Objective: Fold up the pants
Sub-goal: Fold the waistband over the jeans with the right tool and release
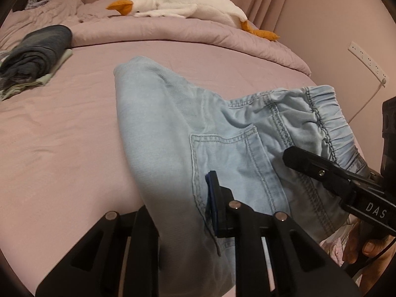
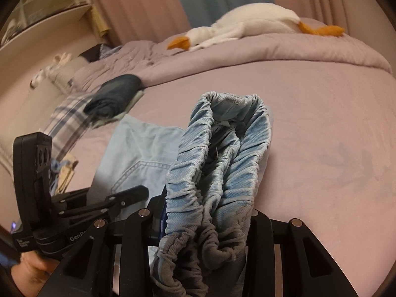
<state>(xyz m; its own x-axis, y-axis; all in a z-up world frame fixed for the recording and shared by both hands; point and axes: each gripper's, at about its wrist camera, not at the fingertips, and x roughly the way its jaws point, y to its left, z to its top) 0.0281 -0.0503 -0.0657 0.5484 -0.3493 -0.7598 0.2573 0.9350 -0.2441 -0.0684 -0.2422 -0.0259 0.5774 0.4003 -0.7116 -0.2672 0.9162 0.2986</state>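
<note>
While the one pair of light blue denim pants with an elastic waistband [image 1: 222, 133] hangs partly lifted over the pink-sheeted bed [image 1: 61, 148] near its front edge, the left gripper [image 1: 183, 212] has its jaws clenched on the cloth beside the back pocket, and the right gripper [image 2: 205, 225] grasps the gathered waistband. To fold well, I judge both should pull the waist taut and level, then lay it down flat. Also there: one white plush goose [image 1: 188, 5] and one folded dark garment [image 1: 37, 49].
</note>
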